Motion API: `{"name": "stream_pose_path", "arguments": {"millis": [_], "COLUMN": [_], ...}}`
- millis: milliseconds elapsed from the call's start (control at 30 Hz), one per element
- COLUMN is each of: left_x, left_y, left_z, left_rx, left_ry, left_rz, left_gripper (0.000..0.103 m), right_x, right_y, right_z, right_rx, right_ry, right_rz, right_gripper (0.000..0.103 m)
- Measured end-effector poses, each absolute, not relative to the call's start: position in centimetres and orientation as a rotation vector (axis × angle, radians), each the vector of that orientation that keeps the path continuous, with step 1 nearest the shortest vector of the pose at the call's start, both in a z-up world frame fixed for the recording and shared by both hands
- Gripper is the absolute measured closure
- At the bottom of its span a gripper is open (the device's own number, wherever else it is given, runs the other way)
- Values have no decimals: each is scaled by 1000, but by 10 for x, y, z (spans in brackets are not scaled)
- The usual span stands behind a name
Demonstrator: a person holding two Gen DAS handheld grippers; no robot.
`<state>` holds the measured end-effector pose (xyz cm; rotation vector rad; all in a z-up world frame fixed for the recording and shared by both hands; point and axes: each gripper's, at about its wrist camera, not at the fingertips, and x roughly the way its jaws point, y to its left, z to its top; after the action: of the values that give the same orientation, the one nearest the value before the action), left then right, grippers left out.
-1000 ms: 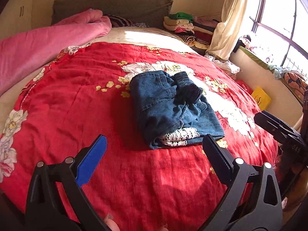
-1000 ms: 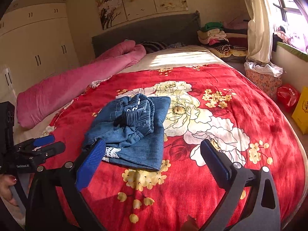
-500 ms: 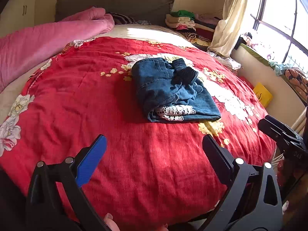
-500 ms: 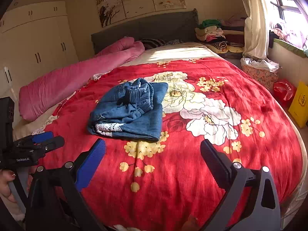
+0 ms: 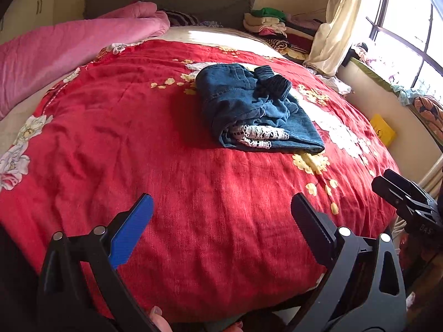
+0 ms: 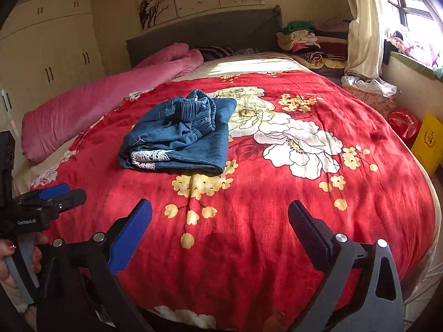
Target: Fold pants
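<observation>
The blue denim pants (image 5: 254, 110) lie folded in a compact bundle on the red floral bedspread (image 5: 138, 152), white lace trim showing at the near edge. They also show in the right wrist view (image 6: 180, 135). My left gripper (image 5: 221, 221) is open and empty, well short of the pants near the bed's foot. My right gripper (image 6: 220, 221) is open and empty, also back from the pants. The right gripper shows at the right edge of the left wrist view (image 5: 409, 202); the left gripper shows at the left edge of the right wrist view (image 6: 47, 202).
A pink quilt (image 6: 97, 105) lies along the bed's left side. Stacked clothes (image 6: 307, 41) sit by the grey headboard (image 6: 205, 33). A curtain (image 6: 362, 27), laundry basket (image 6: 368, 91), red bag (image 6: 404, 123) and yellow bag (image 6: 429, 141) stand on the right. Wardrobes (image 6: 49, 55) line the left wall.
Both grippers have drawn back from the pants toward the foot of the bed, both still open. The pants lie where they were.
</observation>
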<state>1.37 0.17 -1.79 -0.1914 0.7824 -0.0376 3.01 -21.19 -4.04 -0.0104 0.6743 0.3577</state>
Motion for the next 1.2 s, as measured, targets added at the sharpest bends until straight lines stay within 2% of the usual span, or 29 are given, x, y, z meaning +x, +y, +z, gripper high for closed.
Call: {"name": "stream_pose_path", "arguments": {"millis": [267,1200], "left_x": [17,17], "left_y": [-2,1], "left_z": [-32,-27], "left_rx": [-198,-202], "left_ry": [820,806], "left_rz": [-47,-37], "left_gripper": [10,10], "right_x": [31,33], "right_y": [-208,-213], "right_z": [-50,-57], "right_rx": [-8,18], "right_ry": [696,726], "right_rz": [355,326], "right_gripper": [5,5]}}
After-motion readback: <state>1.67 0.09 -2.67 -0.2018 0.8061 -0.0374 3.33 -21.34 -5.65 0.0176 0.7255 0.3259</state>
